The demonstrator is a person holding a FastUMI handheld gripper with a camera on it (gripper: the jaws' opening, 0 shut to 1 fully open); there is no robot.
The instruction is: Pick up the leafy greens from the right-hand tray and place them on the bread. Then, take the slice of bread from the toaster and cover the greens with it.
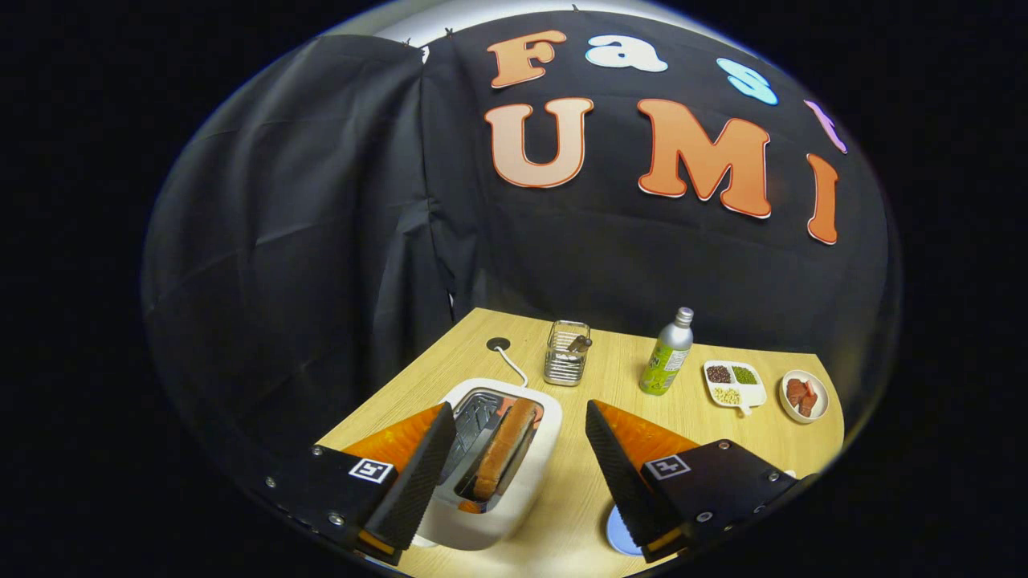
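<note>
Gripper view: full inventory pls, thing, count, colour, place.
table: 1, light wood, under everything
toaster: 1, white, between the fingers, cord running back to a hole in the table
bread slice: 1, golden brown, standing in the toaster's slot nearer the right finger
wire basket: 1, metal, beyond the toaster, something inside that I cannot identify
bottle: 1, green with silver top, upright, right of the basket
divided dish: 1, white, three compartments with dark, green and pale contents, right of the bottle
small bowl: 1, white, reddish pieces inside, right of the divided dish
gripper: 1, fingers open, either side of the toaster, touching nothing
</note>
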